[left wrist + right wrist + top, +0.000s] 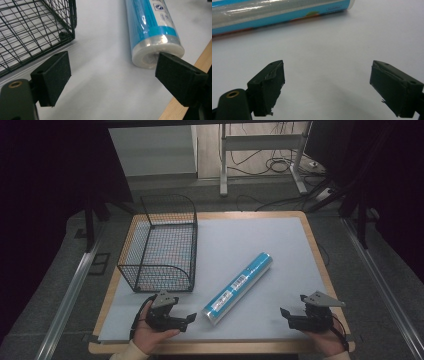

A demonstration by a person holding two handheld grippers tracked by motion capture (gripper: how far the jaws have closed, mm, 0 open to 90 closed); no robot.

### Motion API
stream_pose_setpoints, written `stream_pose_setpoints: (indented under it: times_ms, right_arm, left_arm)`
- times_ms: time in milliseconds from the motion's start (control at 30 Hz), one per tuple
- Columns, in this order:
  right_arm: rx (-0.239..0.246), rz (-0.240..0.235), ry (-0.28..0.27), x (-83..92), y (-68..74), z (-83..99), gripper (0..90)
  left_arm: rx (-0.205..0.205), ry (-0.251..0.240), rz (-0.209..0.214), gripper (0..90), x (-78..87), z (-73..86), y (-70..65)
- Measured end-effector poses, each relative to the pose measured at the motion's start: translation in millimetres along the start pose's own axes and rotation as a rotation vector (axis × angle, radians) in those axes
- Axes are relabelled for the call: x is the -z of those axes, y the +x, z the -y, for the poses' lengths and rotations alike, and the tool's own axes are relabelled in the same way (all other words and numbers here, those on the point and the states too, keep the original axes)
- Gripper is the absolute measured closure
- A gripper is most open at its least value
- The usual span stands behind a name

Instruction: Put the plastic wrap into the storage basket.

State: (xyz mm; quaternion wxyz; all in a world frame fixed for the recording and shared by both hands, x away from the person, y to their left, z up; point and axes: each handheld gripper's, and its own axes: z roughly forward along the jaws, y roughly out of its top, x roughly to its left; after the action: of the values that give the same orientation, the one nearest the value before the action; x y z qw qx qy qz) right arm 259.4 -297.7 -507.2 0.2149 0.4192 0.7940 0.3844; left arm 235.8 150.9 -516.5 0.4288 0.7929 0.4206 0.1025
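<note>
Both pairs of jaws stand wide apart with nothing between them. The left gripper (182, 321) sits low on the table's near edge, at about 7 o'clock on the mat (260, 240), and in its own view the near end of the roll (152, 32) lies just beyond its right-hand jaw, close but not visibly touching. The right gripper (294, 318) rests at about 5 o'clock, well apart from the roll, whose shiny side runs across the top of its view (279, 11). The roll (239, 287) itself lies flat near the mat's middle, slanting from about 7 o'clock up toward 1 o'clock, clear of the wire basket (160, 245), which stands empty at about 10 o'clock, just beside the left gripper's far side. The work looks to be at its start: an approach to the roll, not yet a grasp. The next move probably calls for the left gripper to swing its open jaws around the roll's near end, square to its axis, and close firmly, since the slick round wrap could slip or roll away.
</note>
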Motion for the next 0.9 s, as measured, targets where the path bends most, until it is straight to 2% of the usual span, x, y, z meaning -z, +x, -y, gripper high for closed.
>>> stream_pose_setpoints:
  times_ms: [267, 400, 567, 700, 833, 900]
  right_arm:
    - [-0.003, -0.026, 0.023, -5.2, -2.2, 2.2, 12.9]
    - [0.005, -0.026, 0.011, -2.1, -0.4, 2.4, 12.6]
    - [0.019, -0.015, 0.008, -2.0, 5.5, 0.3, 12.5]
    - [0.04, -0.012, 0.011, -1.3, 10.3, 0.3, 12.7]
    - [0.052, -0.017, 0.014, -0.3, 13.5, 1.4, 13.7]
    - [0.048, -0.018, 0.014, -1.2, 12.3, 1.7, 13.7]
  left_arm:
    - [-0.022, -0.015, -0.014, 13.7, -2.4, -1.7, -2.3]
    - [-0.044, -0.057, -0.038, 15.6, 1.4, -5.5, -4.0]
    - [-0.047, -0.063, -0.046, 18.1, 8.9, -10.5, -8.7]
    - [-0.033, -0.037, -0.031, 17.1, 15.0, -14.8, -15.9]
    - [-0.054, -0.022, -0.016, 16.6, 21.5, -18.7, -23.7]
    - [-0.07, -0.019, 0.003, 16.0, 23.1, -26.6, -28.3]
